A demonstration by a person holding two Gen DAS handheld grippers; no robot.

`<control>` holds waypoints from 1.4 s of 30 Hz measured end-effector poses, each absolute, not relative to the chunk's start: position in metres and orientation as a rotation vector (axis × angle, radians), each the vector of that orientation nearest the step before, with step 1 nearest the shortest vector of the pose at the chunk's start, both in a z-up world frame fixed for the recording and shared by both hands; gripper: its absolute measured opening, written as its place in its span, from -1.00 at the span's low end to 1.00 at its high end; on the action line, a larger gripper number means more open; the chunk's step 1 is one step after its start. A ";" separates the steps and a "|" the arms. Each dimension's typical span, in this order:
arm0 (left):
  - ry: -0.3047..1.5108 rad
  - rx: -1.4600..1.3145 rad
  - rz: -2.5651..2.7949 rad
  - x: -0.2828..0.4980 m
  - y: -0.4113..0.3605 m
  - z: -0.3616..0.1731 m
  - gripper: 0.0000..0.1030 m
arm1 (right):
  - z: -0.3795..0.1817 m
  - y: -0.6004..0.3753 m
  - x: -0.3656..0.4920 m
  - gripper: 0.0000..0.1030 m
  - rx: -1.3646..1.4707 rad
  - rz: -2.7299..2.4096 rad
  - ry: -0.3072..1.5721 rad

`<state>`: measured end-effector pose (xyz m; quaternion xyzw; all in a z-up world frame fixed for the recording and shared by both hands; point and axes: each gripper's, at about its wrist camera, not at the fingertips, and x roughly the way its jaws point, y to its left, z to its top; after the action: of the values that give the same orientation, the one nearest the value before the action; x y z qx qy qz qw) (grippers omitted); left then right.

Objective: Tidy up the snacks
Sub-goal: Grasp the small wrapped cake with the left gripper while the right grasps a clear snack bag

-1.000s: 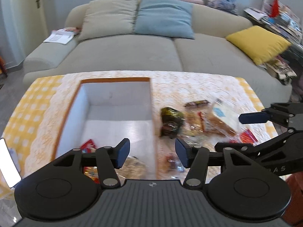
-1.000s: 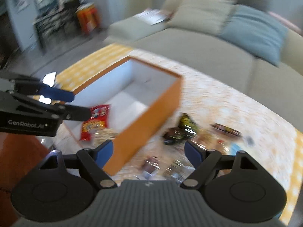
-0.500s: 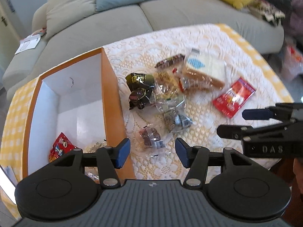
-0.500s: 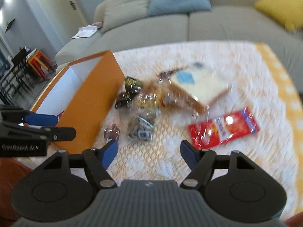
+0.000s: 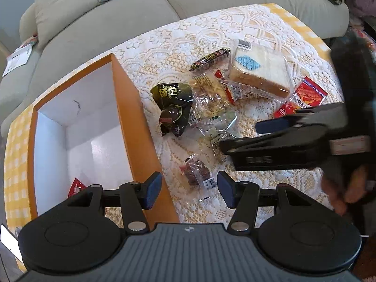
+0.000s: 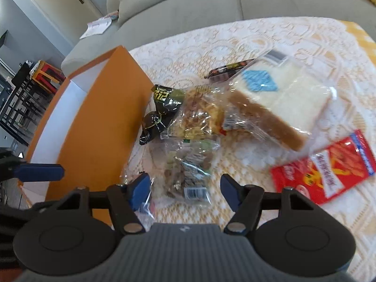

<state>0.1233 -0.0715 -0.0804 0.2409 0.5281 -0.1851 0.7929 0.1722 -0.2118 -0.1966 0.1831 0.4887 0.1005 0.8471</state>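
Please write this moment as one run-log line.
left gripper: open over dark-fruit packet | right gripper: open, closing over clear nut packet | box: mostly empty

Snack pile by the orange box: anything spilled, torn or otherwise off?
Nothing spilled or torn that shows. The snacks lie in a loose overlapping heap on the lace tablecloth, outside the orange box: the bagged sandwich rests tilted on other packets, and a dark green packet looks crumpled. The box holds just a red packet at its near end.
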 end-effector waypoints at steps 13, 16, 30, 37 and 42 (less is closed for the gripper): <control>1.129 0.549 -0.468 0.128 -0.078 -0.090 0.25 | -0.226 -0.193 0.197 0.05 0.295 0.216 1.054; 1.126 0.567 -0.488 0.128 -0.083 -0.092 0.25 | -0.225 -0.198 0.194 -0.18 0.286 0.216 1.055; 1.326 0.749 -0.404 0.142 -0.132 -0.139 0.25 | -0.196 -0.256 0.139 -0.24 0.273 0.185 1.116; 1.444 0.807 -0.283 0.162 -0.144 -0.174 0.25 | -0.203 -0.268 0.132 -0.25 0.340 0.174 1.110; 1.486 0.809 -0.205 0.171 -0.143 -0.193 0.25 | -0.205 -0.273 0.132 -0.24 0.361 0.153 1.109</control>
<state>0.1706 -0.1429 -0.1935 0.3572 0.6562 -0.0908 0.6585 0.1325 -0.2734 -0.2046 0.1703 0.5233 0.0720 0.8319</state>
